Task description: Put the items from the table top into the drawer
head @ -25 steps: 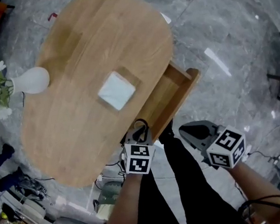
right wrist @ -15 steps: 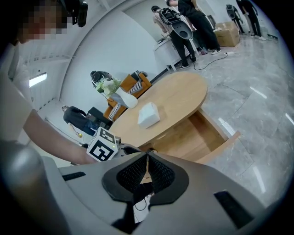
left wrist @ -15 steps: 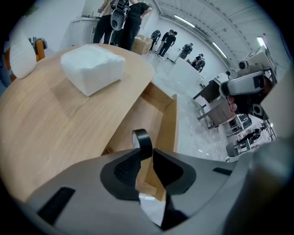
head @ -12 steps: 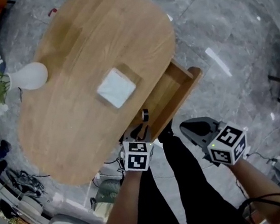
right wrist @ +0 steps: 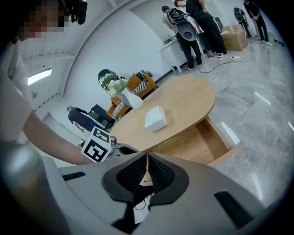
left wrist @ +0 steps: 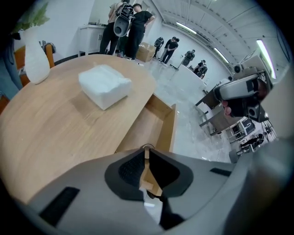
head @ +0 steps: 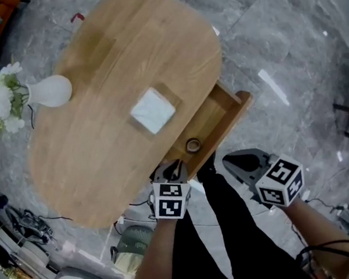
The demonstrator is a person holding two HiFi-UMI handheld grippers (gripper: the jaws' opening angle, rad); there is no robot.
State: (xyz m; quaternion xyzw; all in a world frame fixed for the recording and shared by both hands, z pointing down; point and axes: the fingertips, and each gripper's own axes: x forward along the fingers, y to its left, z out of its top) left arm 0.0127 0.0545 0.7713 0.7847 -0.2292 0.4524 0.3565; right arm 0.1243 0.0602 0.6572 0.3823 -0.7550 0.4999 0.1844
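In the open drawer (head: 217, 116) a small ring (head: 193, 144) lies stowed, so the left tongs (head: 173, 166) and right tongs (head: 231, 160) hover beside the drawer, pressed together and empty, with the white packet (head: 153, 111) on the tabletop (head: 95, 120) likely next.

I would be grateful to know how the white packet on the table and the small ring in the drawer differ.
Place: the white packet lies on the table top, while the small ring lies inside the open drawer.
Shape: the packet is a squarish block; the ring is a round hoop with an open middle.
Colour and size: the packet is white and clearly larger; the ring is dark and small.
Both lie flat.
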